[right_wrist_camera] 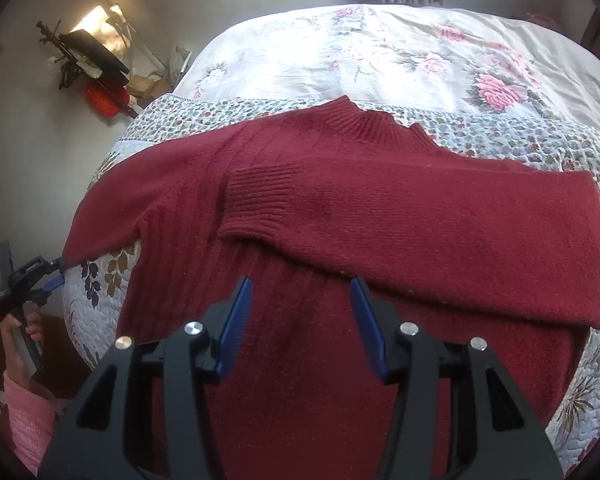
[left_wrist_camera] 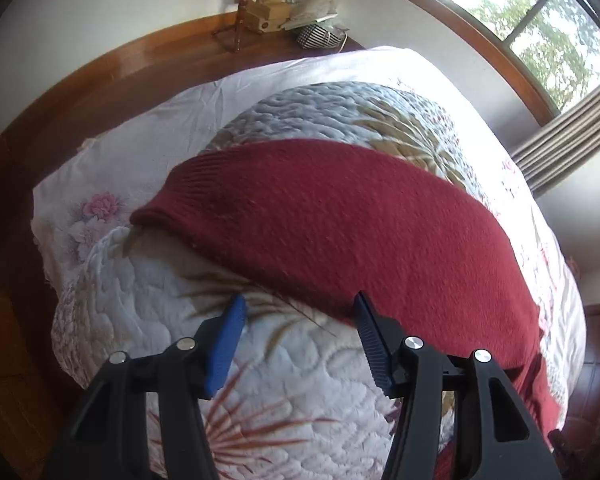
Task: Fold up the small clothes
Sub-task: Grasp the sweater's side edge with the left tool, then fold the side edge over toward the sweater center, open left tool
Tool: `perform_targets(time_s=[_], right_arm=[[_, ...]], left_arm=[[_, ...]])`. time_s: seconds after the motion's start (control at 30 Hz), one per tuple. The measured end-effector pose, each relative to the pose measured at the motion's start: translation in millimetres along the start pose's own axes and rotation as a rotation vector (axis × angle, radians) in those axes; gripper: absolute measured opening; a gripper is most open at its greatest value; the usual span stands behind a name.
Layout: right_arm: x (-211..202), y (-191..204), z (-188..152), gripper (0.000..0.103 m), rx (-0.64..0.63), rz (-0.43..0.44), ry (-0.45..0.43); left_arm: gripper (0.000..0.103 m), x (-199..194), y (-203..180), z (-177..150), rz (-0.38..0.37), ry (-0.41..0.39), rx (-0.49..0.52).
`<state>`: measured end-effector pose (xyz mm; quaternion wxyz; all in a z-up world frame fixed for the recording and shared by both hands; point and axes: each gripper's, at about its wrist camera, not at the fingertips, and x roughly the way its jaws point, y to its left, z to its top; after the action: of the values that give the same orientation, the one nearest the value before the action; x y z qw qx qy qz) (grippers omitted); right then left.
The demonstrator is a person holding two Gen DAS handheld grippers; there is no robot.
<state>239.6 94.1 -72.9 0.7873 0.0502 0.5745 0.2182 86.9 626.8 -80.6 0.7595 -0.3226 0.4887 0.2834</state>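
Observation:
A dark red knit sweater (right_wrist_camera: pixel 188 184) lies flat on the quilt, collar (right_wrist_camera: pixel 360 122) at the far side. One sleeve (right_wrist_camera: pixel 440 232) is folded across the chest, its ribbed cuff (right_wrist_camera: pixel 260 196) near the middle. My right gripper (right_wrist_camera: pixel 300 286) hovers open over the sweater's body, just short of that sleeve's lower edge. The other sleeve (left_wrist_camera: pixel 340 220) stretches out sideways across the quilt. My left gripper (left_wrist_camera: pixel 300 308) is open at its near edge, and its right pad (left_wrist_camera: pixel 366 320) touches the fabric. From the right wrist view the left gripper (right_wrist_camera: pixel 60 271) sits at that sleeve's end.
The quilt (left_wrist_camera: pixel 160 320) covers a bed with a floral sheet (right_wrist_camera: pixel 420 52). A wooden headboard (left_wrist_camera: pixel 112 68) holds a lamp stand and boxes (left_wrist_camera: pixel 268 12). A window (left_wrist_camera: pixel 540 12) and curtain (left_wrist_camera: pixel 572 128) are behind. A hand (right_wrist_camera: pixel 14 332) in a pink sleeve holds the left gripper.

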Motion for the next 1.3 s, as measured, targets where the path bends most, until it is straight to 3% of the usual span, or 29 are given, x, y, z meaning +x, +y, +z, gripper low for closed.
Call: perform_targets(time_s=[0.23, 0.57, 0.63, 0.7, 0.8, 1.0, 1.3], right_arm=[[2.4, 13.3, -4.1, 0.051, -0.009, -0.018, 0.003], [2.6, 12.2, -10.7, 0.051, 0.005, -0.040, 0.005], [1.0, 10.3, -12.9, 0.051, 0.010, -0.044, 0.004], [-1.5, 6.9, -14.9, 0.051, 0.018, -0.048, 0.002], [-6.7, -0.3, -18.1, 0.053, 0.034, -0.059, -0.007], [-16.8, -19.2, -27.6, 0.055, 0.072, -0.072, -0.016], [-33.6, -49.5, -47.2, 0.056, 0.125, -0.084, -0.033]], left_arm=[[0.056, 2.4, 13.3, 9.2, -0.020, 0.005, -0.023], [0.056, 28.9, 48.6, 40.9, -0.037, -0.029, -0.173], [0.051, 27.9, 46.7, 42.1, -0.025, -0.049, -0.173], [0.021, 23.0, 41.5, 43.4, -0.022, -0.076, -0.151], [0.012, 12.0, 29.6, 45.6, 0.001, -0.124, -0.139], [0.011, -21.6, -31.9, 31.9, -0.029, -0.250, 0.030], [0.011, -16.8, -156.8, -20.4, -0.126, -0.229, 0.340]])
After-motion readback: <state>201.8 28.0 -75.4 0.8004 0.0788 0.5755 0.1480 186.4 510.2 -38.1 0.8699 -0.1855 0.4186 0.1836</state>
